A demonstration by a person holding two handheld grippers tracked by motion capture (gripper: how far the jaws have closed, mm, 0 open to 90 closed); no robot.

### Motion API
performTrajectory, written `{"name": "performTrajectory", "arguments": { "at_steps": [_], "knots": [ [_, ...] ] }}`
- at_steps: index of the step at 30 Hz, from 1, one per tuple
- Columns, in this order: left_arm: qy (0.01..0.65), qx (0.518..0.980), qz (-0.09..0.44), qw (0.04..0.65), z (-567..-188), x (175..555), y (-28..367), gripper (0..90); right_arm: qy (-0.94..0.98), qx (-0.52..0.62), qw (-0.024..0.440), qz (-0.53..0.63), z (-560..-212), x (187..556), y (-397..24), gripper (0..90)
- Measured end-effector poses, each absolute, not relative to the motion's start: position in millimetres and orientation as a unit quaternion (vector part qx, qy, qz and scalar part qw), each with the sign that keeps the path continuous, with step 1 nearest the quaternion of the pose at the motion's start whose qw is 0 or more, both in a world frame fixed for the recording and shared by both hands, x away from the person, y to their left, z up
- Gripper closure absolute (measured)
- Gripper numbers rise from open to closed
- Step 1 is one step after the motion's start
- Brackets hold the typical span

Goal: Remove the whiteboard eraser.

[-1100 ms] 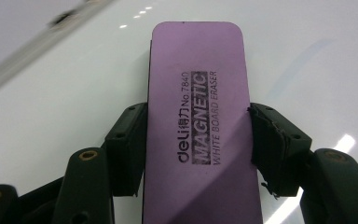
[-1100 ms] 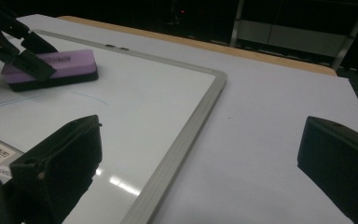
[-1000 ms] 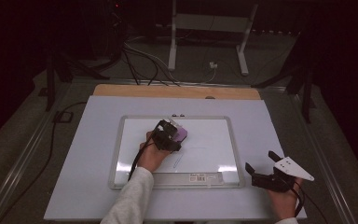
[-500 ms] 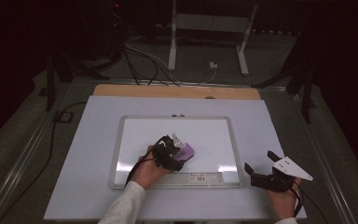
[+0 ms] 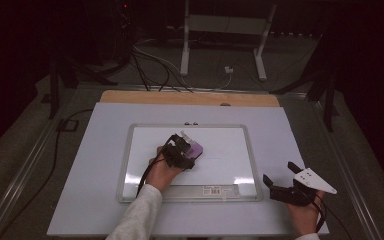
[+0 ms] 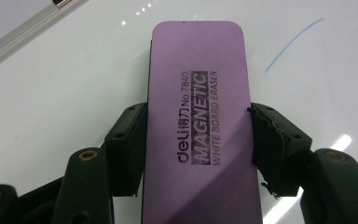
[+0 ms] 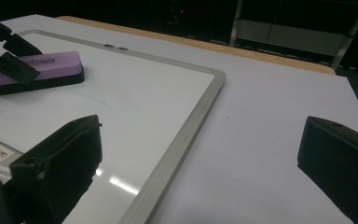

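Note:
A purple magnetic whiteboard eraser [image 6: 198, 116] lies flat on the whiteboard [image 5: 225, 150], near its middle. My left gripper [image 5: 182, 152] is shut on the eraser [image 5: 196, 149], its jaws pressing the two long sides. A thin blue pen stroke [image 6: 293, 44] remains on the board just past the eraser. In the right gripper view the eraser [image 7: 37, 70] and the blue stroke [image 7: 91, 97] sit at the far left. My right gripper [image 5: 276, 171] rests open on the white table cover off the board's near right corner, with nothing between its jaws [image 7: 200, 135].
The whiteboard's grey frame [image 7: 186, 135] runs between my right gripper and the board surface. A barcode label [image 5: 214, 190] sits on the near frame edge. A wooden strip [image 5: 190, 98] borders the cover's far side, with cables and stand legs on the floor beyond.
My left gripper slid the eraser toward the board's near edge, then back up toward the middle. The right gripper stayed put.

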State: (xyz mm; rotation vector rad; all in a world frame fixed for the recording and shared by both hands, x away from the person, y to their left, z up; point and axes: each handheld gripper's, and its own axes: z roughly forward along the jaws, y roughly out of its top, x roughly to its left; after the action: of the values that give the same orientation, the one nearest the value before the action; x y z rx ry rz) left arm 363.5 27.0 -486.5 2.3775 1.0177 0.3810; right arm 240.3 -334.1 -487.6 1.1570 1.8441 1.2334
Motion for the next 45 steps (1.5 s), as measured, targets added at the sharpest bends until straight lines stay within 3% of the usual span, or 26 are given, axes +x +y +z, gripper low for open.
{"name": "performTrajectory", "arguments": {
  "at_steps": [8,24,33,45],
  "knots": [
    [0.372,0.880,0.143,0.260,-486.2,358.4,12.5,42.0,0.703,0.436,0.313,0.466,-488.1,241.2,-331.0,0.0],
    [0.300,0.909,0.117,0.266,-484.6,351.4,-54.4,42.0,0.703,0.435,0.314,0.466,-488.3,241.8,-331.2,0.0],
    [0.365,0.887,0.134,0.250,-484.2,367.5,-29.0,42.1,0.698,0.440,0.316,0.468,-487.5,240.1,-335.5,0.0],
    [0.397,0.872,0.147,0.245,-484.7,373.0,-7.3,42.0,0.698,0.440,0.317,0.467,-487.3,239.9,-334.9,0.0]
  ]
}}
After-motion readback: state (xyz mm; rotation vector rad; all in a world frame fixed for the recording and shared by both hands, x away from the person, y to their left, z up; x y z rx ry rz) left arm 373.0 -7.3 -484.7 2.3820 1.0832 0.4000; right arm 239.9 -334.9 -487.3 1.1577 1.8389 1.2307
